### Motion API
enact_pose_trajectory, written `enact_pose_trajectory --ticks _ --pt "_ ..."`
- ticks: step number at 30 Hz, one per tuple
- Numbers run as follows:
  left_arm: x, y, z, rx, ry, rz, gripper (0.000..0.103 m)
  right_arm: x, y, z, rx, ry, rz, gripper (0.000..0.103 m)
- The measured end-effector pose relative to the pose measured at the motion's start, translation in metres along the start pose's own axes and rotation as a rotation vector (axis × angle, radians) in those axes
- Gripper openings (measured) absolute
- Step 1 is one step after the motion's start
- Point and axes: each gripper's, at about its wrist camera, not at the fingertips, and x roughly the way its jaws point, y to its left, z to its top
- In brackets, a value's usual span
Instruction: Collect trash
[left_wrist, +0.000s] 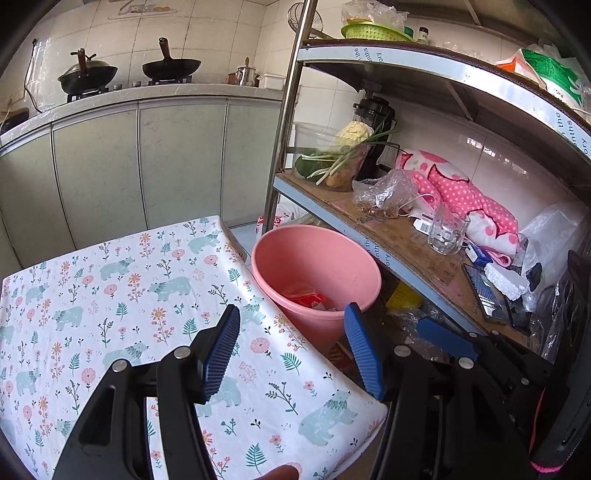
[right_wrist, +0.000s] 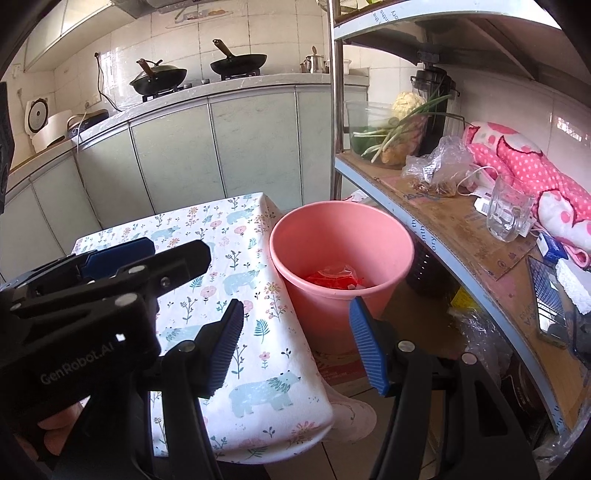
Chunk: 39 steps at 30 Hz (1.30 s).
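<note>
Right wrist view: round pink plastic bucket (right_wrist: 341, 254) with red wrappers (right_wrist: 336, 278) ahead, nearer right gripper (right_wrist: 295, 343); left gripper (left_wrist: 291, 350) alongside; both wide, empty.

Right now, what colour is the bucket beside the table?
Pink bucket, with red trash inside; clearest in the right wrist view.

Left gripper (left_wrist: 291, 350) pointed forward and downward, jaws wide apart, nothing between blue pads. Right gripper (right_wrist: 295, 347) same pose, jaws wide, empty. Both side by side, close.
</note>
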Motion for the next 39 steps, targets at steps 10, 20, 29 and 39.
enact_pose_trajectory --ticks 10,20,29,39 --pt "0.008 0.009 -0.004 -0.017 0.014 0.004 0.057 0.012 0.000 0.001 0.004 0.007 -0.005 0.060" --pt "0.013 0.012 -0.007 -0.013 0.026 -0.009 0.057 0.019 -0.001 -0.003 0.006 0.027 -0.011 0.060" --pt "0.012 0.010 -0.007 -0.005 0.022 -0.012 0.057 0.020 -0.002 -0.005 0.006 0.031 -0.011 0.060" --pt "0.012 0.008 -0.007 -0.003 0.020 -0.013 0.057 0.020 -0.002 -0.005 0.008 0.029 -0.013 0.060"
